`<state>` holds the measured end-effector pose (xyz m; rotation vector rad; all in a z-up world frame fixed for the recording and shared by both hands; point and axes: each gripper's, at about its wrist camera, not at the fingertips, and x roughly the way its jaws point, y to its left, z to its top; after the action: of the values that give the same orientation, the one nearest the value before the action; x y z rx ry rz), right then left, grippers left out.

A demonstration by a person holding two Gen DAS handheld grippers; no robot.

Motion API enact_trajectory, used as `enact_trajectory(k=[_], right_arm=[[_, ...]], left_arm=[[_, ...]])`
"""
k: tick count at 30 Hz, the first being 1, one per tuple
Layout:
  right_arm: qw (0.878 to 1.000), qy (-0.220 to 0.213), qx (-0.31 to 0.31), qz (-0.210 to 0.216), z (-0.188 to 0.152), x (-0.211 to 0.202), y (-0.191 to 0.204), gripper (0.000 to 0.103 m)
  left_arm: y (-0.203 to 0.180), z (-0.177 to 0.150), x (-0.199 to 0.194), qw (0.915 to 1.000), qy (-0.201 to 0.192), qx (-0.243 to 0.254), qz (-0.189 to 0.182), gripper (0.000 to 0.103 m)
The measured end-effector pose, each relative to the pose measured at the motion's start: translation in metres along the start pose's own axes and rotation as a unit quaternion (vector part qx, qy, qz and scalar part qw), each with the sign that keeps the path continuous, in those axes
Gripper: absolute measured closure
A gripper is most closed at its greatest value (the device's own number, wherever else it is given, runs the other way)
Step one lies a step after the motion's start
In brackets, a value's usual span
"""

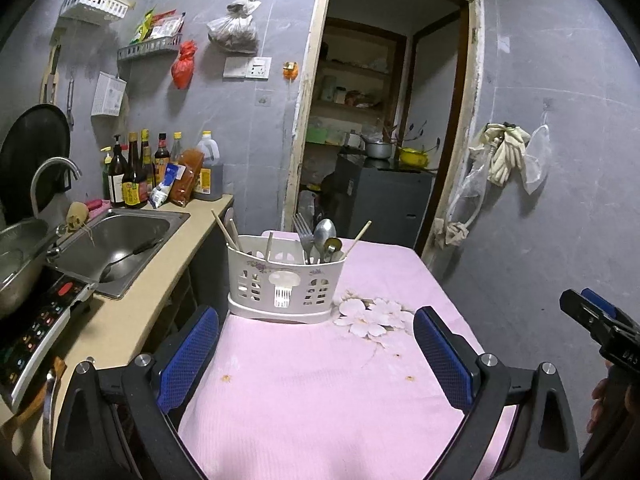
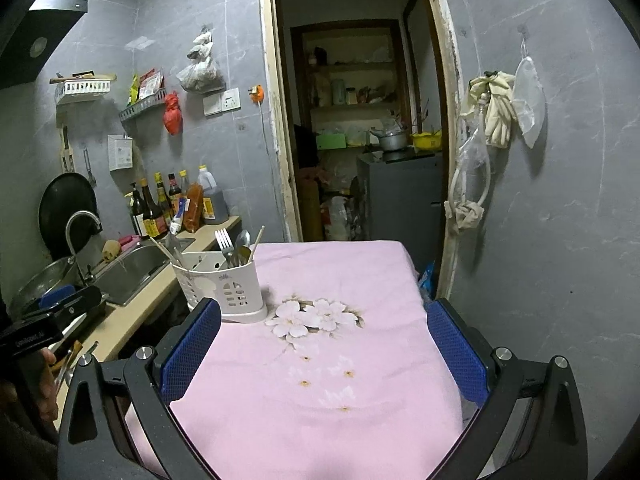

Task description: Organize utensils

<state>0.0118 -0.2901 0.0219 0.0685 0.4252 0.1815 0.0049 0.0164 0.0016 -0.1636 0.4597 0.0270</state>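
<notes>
White utensil caddy (image 1: 285, 286) stands upright at far left of pink-clothed table (image 1: 320, 400), beside sink (image 1: 120, 240). Fork (image 1: 304, 236), spoon (image 1: 325, 234), chopsticks (image 1: 226, 230) stand inside. Left gripper (image 1: 316, 356) fingers spread wide, holding nothing. Right gripper (image 2: 324, 350) likewise wide apart, holding nothing; both hover above cloth.
</notes>
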Motion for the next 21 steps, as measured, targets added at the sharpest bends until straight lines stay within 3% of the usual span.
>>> enact_trajectory(k=[9,21], right_arm=[[1.0,-0.014,-0.012,-0.007,0.002,-0.021,0.002,0.002],[1.0,-0.012,-0.006,-0.011,0.001,-0.023,0.001,0.002]], left_arm=[[-0.003,-0.005,-0.02,0.9996,-0.027,-0.001,-0.007,0.004],[-0.005,-0.008,-0.023,0.9996,-0.026,-0.001,-0.009,0.004]])
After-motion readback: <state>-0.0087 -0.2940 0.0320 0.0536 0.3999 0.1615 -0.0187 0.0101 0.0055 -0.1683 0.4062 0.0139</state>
